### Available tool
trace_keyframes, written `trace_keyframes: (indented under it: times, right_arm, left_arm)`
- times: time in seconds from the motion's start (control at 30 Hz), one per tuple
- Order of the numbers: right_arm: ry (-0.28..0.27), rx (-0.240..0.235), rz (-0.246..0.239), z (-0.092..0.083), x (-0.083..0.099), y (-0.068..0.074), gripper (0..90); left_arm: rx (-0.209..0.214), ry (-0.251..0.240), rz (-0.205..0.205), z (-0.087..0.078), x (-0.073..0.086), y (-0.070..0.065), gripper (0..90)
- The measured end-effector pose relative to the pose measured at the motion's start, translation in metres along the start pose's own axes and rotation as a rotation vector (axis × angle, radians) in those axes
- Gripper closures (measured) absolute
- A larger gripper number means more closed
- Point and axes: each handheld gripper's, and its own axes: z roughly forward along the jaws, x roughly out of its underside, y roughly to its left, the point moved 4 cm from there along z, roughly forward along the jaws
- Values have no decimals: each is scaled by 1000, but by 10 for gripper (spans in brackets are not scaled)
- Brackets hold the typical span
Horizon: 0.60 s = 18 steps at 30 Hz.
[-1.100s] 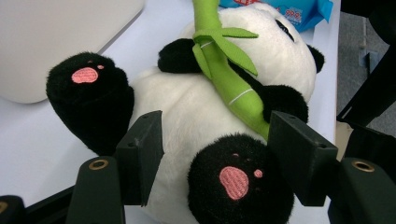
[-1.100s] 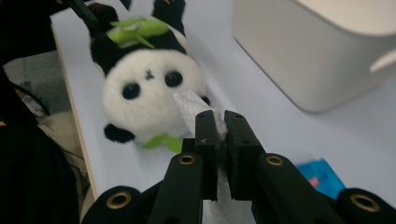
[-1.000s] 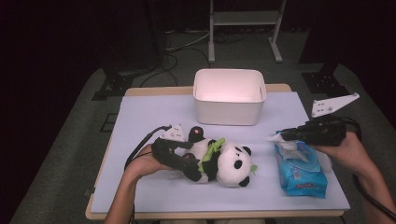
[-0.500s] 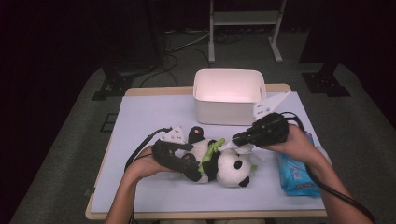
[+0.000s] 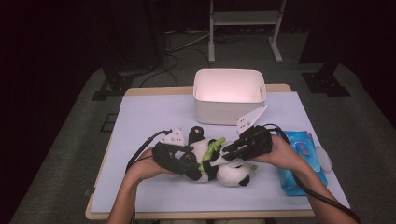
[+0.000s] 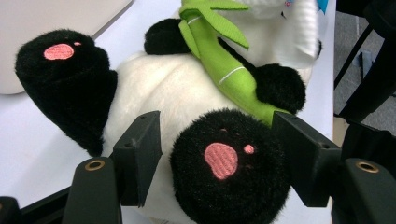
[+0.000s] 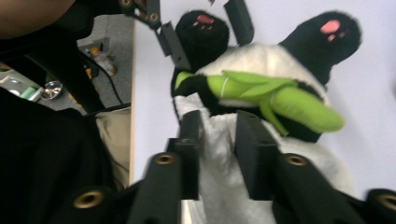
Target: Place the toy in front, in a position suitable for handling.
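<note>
Lying near the desk's front edge, the toy panda (image 5: 219, 161) has one black foot pinched by the left gripper (image 6: 219, 163) to steady it, while the right gripper's (image 7: 218, 154) jaws, just opening, straddle its white fur for a second hold.

1. No word, brand or number can be read in any of the three views.
2. The blue wipes pack (image 5: 299, 161) at the table's right carries a red and white label patch, too small and blurred to make out.
3. The plush panda (image 6: 187, 107) bears only pink embroidered paw marks, no lettering.
</note>
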Motion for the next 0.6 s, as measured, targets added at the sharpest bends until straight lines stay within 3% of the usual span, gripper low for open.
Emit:
trace_keyframes:
  times: [0.03,0.07,0.13,0.17,0.27,0.33,0.4,0.6]
  right_arm:
    - [-1,1,-4,0,1,1,651]
    - [2,10,3,-2,5,1,567]
    - [-2,10,8,-4,7,1,539]
    - [-11,32,16,-8,11,1,486]
    - [-26,55,24,-14,18,0,444]
    - [-20,70,26,-15,21,0,433]
    - [5,117,21,-13,28,-2,421]
    - [15,149,20,0,32,-3,480]
  left_arm:
    - [1,3,2,0,0,0,339]
    - [1,5,4,0,0,0,339]
    - [0,5,3,0,0,0,339]
    - [0,5,4,0,0,0,340]
    - [4,7,4,0,1,-1,340]
    - [6,10,6,0,1,-1,340]
    - [9,17,7,0,1,-2,356]
    - [35,22,15,0,1,-7,448]
